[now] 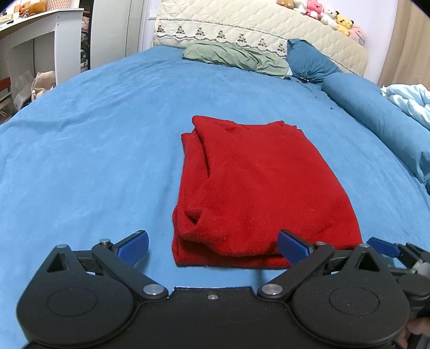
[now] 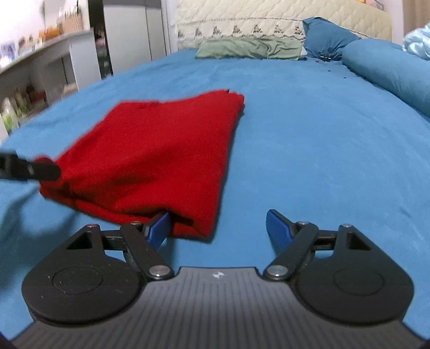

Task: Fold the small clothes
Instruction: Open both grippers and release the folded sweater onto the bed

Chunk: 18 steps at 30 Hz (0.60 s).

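A folded red sweater [image 1: 255,193] is lying mid-bed on the blue sheet [image 1: 94,161]. Left gripper [image 1: 213,245] and right gripper [image 2: 217,226] are gaping wide, gripping nothing. Pillows [image 1: 236,55] are resting by the quilted headboard [image 1: 268,24].

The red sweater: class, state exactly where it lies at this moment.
The folded red sweater lies flat on the blue bedsheet, centre in the left wrist view and left of centre in the right wrist view, well short of the green pillow.
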Motion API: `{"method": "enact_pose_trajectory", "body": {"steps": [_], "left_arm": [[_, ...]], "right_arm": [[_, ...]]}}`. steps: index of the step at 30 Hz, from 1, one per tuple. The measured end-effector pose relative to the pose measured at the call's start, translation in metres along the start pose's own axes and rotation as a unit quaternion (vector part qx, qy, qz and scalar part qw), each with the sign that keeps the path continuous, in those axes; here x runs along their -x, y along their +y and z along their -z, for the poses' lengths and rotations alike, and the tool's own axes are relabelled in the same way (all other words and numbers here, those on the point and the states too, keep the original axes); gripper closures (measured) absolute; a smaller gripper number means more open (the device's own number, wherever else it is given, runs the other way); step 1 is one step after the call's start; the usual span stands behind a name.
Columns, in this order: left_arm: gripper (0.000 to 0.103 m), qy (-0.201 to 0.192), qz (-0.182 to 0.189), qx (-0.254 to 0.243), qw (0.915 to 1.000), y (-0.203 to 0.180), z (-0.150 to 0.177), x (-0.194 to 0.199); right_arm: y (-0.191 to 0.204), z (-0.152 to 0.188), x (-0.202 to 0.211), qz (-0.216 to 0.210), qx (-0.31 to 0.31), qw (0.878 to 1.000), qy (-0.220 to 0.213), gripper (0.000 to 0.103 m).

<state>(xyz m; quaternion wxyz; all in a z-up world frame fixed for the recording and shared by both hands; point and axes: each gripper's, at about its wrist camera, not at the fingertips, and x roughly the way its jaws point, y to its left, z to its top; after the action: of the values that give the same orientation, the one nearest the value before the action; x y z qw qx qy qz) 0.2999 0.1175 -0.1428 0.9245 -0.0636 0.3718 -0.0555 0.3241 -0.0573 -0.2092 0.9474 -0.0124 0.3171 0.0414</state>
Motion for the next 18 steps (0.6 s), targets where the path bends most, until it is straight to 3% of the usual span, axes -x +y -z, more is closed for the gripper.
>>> {"method": "enact_pose_trajectory", "body": {"steps": [4, 6, 9, 11, 14, 18], "left_arm": [[0.0, -0.006, -0.006, -0.001, 1.0, 0.001, -0.002, 0.0], [0.0, -0.011, -0.016, -0.002, 0.9998, 0.003, -0.001, -0.001], [0.0, -0.005, -0.04, -0.006, 0.9992, 0.013, 0.002, -0.01], [0.0, 0.019, -0.06, -0.008, 0.998, 0.021, 0.007, -0.023], [0.0, 0.019, -0.052, 0.006, 0.9985, 0.03, 0.011, -0.029], [0.002, 0.024, -0.058, -0.003, 0.9981, 0.027, 0.01, -0.024]], "right_arm": [[0.002, 0.002, -0.003, 0.015, 0.001, 1.0, -0.006, 0.011], [0.0, -0.003, 0.0, 0.03, -0.011, 0.999, -0.019, 0.026], [-0.011, -0.015, 0.019, 0.043, -0.035, 0.997, -0.059, 0.025], [-0.016, -0.016, 0.016, 0.052, -0.02, 0.998, -0.036, 0.024], [-0.021, -0.001, 0.002, 0.046, -0.003, 0.999, 0.013, 0.024], [-0.024, 0.002, 0.003, 0.03, 0.017, 0.999, 0.019, 0.023]]}}
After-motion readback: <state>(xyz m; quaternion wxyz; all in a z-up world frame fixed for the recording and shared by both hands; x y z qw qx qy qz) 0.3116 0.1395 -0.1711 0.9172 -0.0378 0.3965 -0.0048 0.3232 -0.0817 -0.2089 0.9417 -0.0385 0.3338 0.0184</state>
